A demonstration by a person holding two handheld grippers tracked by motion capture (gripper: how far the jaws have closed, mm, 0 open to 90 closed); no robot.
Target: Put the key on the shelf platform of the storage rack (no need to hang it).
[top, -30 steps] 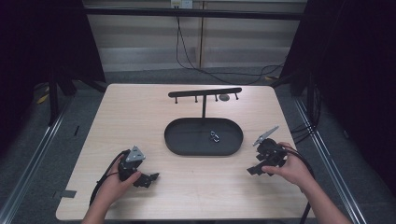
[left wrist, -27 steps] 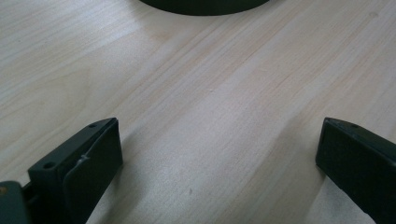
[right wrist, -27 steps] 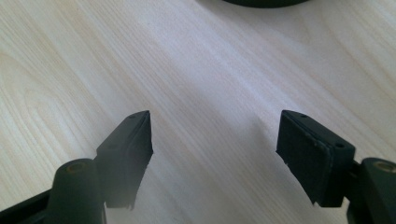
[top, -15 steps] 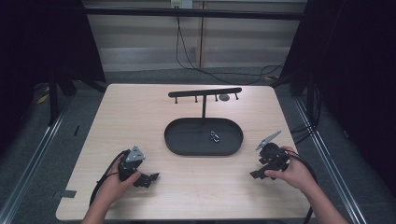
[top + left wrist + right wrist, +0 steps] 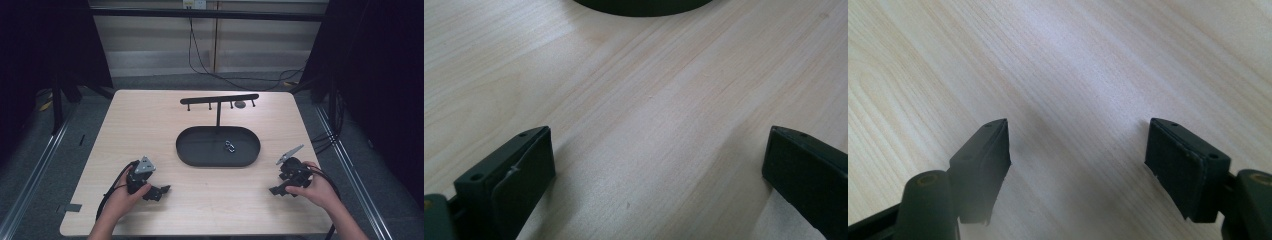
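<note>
Bench (image 5: 150, 125), pale wood, is carrying everything listed here. I am holding my left gripper (image 5: 159, 191) low over its near left part, jaws standing wide apart with only bare wood between them; in the left gripper view (image 5: 659, 170) the pads are framing empty grain, and the edge of the tray (image 5: 644, 6) is showing at the top. I am holding my right gripper (image 5: 277, 190) over the near right part, jaws likewise spread wide and gripping nothing; the right gripper view (image 5: 1078, 160) is showing plain wood between the pads. Tray (image 5: 192, 150), a dark oval dish, is sitting at the middle of the bench, between and beyond both grippers, well apart from each. Clasp (image 5: 229, 146), a small metal piece, is lying inside the tray, right of its centre. Rack (image 5: 219, 99), a thin post rising from the tray's far side with a crossbar of short pegs, is standing upright. Disc (image 5: 240, 104), small and grey, is resting just below the bar's right end; whether it is hanging or lying flat I cannot tell.
</note>
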